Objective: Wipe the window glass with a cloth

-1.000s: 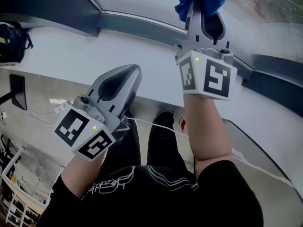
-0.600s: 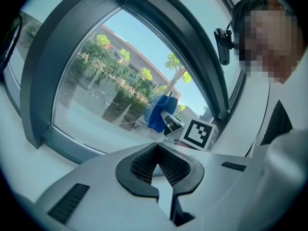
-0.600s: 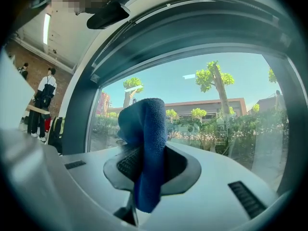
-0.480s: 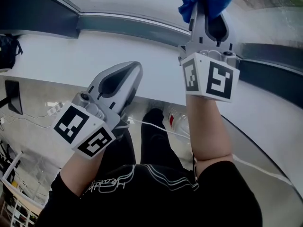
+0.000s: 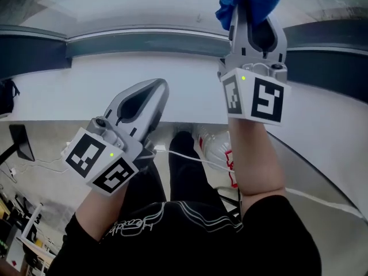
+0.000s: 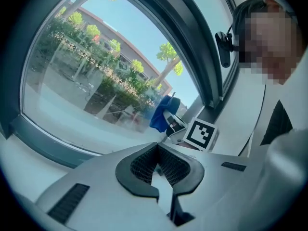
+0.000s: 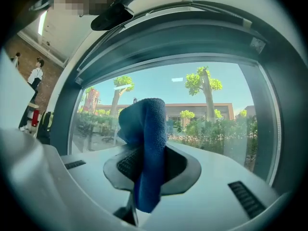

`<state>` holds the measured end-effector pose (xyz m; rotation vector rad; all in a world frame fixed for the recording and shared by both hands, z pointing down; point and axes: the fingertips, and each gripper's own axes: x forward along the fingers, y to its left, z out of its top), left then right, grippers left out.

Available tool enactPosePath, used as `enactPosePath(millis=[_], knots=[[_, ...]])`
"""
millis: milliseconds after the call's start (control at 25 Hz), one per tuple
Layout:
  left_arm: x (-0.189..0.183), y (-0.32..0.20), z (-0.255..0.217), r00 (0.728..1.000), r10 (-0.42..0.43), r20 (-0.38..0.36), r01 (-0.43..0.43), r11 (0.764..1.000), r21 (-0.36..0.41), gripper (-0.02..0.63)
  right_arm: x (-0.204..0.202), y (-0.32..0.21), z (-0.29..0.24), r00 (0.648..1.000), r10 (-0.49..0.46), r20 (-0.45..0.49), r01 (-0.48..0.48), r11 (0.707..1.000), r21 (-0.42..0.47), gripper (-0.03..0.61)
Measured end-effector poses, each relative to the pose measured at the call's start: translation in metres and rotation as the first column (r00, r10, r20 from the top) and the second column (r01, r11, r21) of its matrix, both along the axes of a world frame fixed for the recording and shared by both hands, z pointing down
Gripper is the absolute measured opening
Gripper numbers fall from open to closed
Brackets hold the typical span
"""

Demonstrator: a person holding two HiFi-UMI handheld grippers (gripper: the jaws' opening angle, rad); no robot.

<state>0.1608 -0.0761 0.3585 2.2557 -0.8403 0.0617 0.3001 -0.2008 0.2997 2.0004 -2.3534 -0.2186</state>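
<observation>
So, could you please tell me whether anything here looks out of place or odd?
Nothing stands out. The blue cloth is clamped in the right tongs, held up by the window glass; the left tongs are shut and empty over the white sill.

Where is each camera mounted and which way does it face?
Head view: on the person's head, looking down at the windowsill; left gripper, right gripper, forearms show.
Left gripper view: on that gripper, facing the window glass; shut fingers.
Right gripper view: on its gripper, facing the glass; fingers hold blue cloth.
All show the cloth.
</observation>
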Motion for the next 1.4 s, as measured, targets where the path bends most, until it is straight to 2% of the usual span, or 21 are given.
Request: enactPosePath(millis=[200,400,640,720,920,1040,1200,1400], knots=[[0.055,0.001,-0.001,0.999,0.054,0.004,-0.054,0.998,0.009,0.006,0.071,0.013,0.000,0.997,0.075,0.005,-0.076,0.997,0.007,0.065],[0.092,-0.001,0.002,0.994,0.112,0.009,-0.112,0.994,0.000,0.006,0.121,0.016,0.000,0.990,0.140,0.009,-0.140,0.990,0.010,0.064],[0.153,-0.002,0.009,0.985,0.173,0.018,-0.173,0.985,-0.004,0.006,0.205,0.022,0.008,0.974,0.228,0.004,-0.229,0.974,0.004,0.064],[0.162,-0.003,0.010,0.982,0.189,0.023,-0.189,0.982,-0.007,0.006,0.223,0.024,0.007,0.966,0.258,0.005,-0.258,0.966,0.004,0.066],[0.164,-0.007,0.001,0.977,0.210,0.024,-0.210,0.978,-0.017,0.006,0.243,0.022,-0.011,0.950,0.312,0.022,-0.312,0.950,0.003,0.064],[0.173,-0.011,-0.011,0.973,0.231,0.019,-0.231,0.973,-0.017,0.006,0.245,0.016,-0.026,0.947,0.321,0.001,-0.321,0.947,0.009,0.064],[0.192,-0.002,0.000,0.968,0.251,0.029,-0.251,0.968,-0.011,0.006,0.266,0.029,-0.013,0.936,0.352,0.026,-0.352,0.936,0.008,0.064],[0.187,-0.006,-0.006,0.968,0.252,0.013,-0.252,0.968,-0.007,0.006,0.257,0.029,-0.015,0.935,0.354,0.016,-0.354,0.935,0.005,0.064]])
